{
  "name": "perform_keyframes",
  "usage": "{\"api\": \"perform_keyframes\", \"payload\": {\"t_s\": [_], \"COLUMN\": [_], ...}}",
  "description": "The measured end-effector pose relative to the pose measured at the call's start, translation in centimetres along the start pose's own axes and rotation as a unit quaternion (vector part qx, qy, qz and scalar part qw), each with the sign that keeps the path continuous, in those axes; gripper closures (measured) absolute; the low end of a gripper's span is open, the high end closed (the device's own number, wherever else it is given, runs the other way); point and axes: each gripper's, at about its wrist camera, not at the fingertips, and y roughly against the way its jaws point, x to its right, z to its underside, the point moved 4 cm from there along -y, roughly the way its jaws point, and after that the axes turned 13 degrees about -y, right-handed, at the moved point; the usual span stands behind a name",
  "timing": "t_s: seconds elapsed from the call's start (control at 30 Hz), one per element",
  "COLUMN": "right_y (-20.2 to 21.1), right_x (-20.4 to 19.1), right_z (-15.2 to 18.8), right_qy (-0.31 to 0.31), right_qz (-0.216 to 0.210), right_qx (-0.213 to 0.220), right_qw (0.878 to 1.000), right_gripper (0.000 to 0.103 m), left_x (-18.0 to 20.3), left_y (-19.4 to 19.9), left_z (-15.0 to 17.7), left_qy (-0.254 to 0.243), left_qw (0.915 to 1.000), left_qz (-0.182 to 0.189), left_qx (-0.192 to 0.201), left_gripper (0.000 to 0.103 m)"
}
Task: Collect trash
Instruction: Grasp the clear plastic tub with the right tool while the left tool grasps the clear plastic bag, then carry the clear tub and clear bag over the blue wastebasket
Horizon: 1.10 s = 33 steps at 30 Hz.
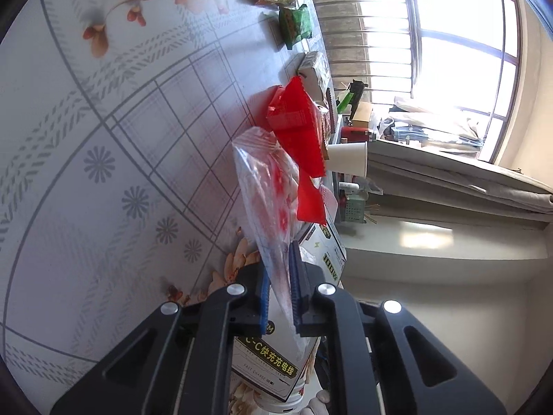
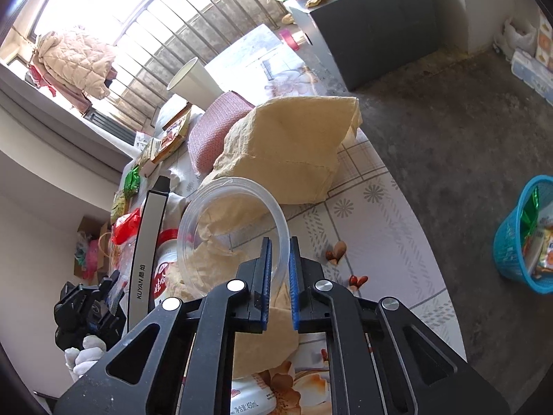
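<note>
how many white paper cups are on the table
1: one white paper cup near the table's far edge, beyond the red wrapper; it shows again in the right wrist view. Clutter may hide others.

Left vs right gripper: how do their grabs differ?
The left gripper is shut on a clear plastic bag, limp film with red wrappers inside. The right gripper is shut on the thin rim of a clear round tub, rigid and empty, lying by a tan paper bag. The bag hangs along the left fingers; the tub's mouth tilts toward the camera. Both hold see-through plastic above the flowered table.
</note>
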Motion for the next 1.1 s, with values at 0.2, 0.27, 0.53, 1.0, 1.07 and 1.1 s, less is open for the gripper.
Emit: {"api": "perform_keyframes", "payload": {"t_s": [0.2, 0.27, 0.53, 1.0, 1.07, 1.1], "right_y": [1.1, 1.5, 4.4, 10.8, 12.0, 12.7], "right_x": [-0.2, -0.3, -0.7, 1.0, 1.9, 2.4], "right_z": [0.1, 0.1, 0.5, 1.8, 1.9, 1.9], "right_qy": [0.003, 0.004, 0.010, 0.005, -0.005, -0.011], "right_qz": [-0.005, -0.009, -0.034, -0.087, -0.096, -0.099], "right_qx": [0.013, 0.018, 0.042, 0.073, 0.080, 0.085], "right_qw": [1.000, 1.000, 0.998, 0.994, 0.992, 0.991], "right_gripper": [0.099, 0.099, 0.099, 0.099, 0.099, 0.099], "left_x": [0.7, 0.8, 2.7, 9.6, 11.2, 12.1], "left_y": [1.9, 2.5, 5.4, 10.5, 10.8, 10.9], "left_z": [1.6, 2.3, 4.9, 9.7, 10.4, 10.9], "left_qy": [-0.025, -0.036, -0.088, -0.241, -0.265, -0.277], "left_qw": [0.9997, 0.9993, 0.9960, 0.9693, 0.9628, 0.9594], "left_qz": [0.006, 0.004, 0.012, 0.025, 0.029, 0.032], "left_qx": [0.002, 0.002, 0.013, 0.041, 0.042, 0.041], "left_gripper": [0.095, 0.096, 0.096, 0.096, 0.096, 0.096]}}
